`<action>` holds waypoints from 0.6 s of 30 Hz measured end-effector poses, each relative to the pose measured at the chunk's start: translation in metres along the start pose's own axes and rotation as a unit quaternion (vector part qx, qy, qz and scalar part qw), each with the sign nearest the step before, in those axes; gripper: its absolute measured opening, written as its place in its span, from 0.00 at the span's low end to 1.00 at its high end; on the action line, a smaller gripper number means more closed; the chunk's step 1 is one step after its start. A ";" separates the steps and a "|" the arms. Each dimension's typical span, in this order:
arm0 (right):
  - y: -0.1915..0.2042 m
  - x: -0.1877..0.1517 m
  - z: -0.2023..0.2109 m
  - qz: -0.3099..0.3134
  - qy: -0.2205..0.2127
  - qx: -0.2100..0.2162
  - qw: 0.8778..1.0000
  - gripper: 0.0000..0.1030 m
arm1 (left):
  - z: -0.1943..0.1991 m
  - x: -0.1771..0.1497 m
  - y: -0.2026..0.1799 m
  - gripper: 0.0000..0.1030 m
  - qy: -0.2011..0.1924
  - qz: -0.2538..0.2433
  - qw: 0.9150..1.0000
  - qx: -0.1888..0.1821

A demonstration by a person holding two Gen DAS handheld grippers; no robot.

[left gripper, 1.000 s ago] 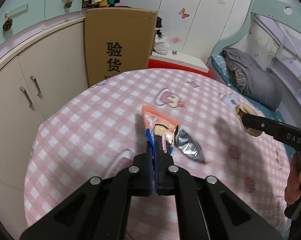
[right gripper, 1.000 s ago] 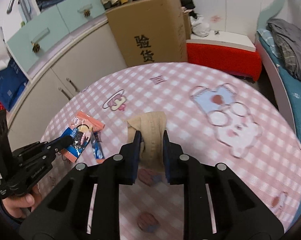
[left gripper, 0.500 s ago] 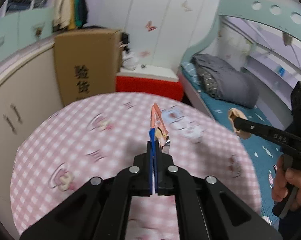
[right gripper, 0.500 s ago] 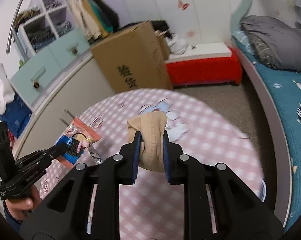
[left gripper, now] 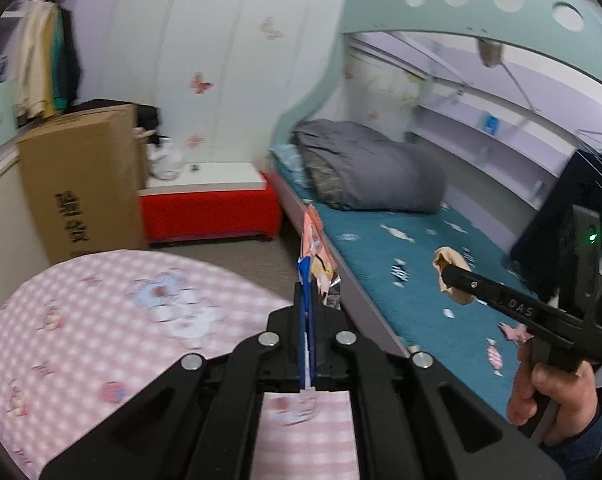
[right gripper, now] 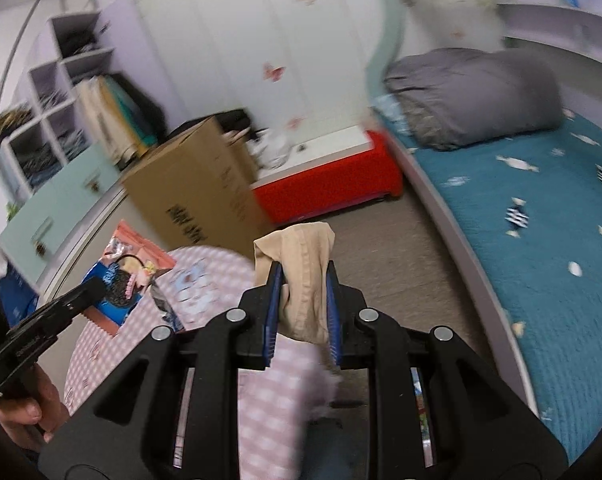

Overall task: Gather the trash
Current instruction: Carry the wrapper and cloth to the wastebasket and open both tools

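Between your left gripper's (left gripper: 308, 312) clamped jaws the wrapper (left gripper: 316, 258) stands edge-on, its long axis running straight out past the tips and up, lifted clear of the table (left gripper: 81, 320). Your right gripper (right gripper: 302, 300) is pinched on the beige wad (right gripper: 301, 264), which hangs between the pads and bulges above them, also off the table. Neither piece lies away from its hand; both are already carried, so the coming move turns on finding a bin, and none shows in either view. Your right hand (left gripper: 553, 396) rides to the right, nearer the bed (left gripper: 401, 264). A second ago both grippers were low over the table with the wrapper lying flat; since then both have swung right toward the bed and risen, grips unchanged.
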State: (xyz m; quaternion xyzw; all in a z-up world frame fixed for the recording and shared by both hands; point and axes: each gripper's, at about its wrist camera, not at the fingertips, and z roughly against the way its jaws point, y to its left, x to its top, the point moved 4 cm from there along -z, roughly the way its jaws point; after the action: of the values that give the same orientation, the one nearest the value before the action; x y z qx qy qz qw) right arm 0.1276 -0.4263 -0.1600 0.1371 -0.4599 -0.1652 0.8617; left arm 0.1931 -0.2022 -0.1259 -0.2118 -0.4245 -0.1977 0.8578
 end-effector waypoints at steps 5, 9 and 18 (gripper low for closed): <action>-0.065 -0.008 0.013 -0.040 -0.001 -0.041 0.998 0.20 | -0.030 -0.003 -0.056 0.01 0.019 -0.025 0.999 -0.038; -0.111 -0.024 0.002 -0.071 0.021 -0.066 0.995 0.20 | -0.064 -0.015 -0.088 0.01 0.057 -0.031 0.996 -0.062; -0.176 -0.082 -0.064 -0.126 0.112 -0.089 0.982 0.20 | -0.162 -0.079 -0.131 0.01 0.188 -0.041 0.980 -0.058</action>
State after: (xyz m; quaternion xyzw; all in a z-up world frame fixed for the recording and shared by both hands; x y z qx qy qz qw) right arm 0.1104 -0.5469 -0.3237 0.1342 -0.3229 -0.2964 0.8888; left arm 0.1853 -0.3845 -0.2536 -0.2025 -0.2514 -0.2936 0.8998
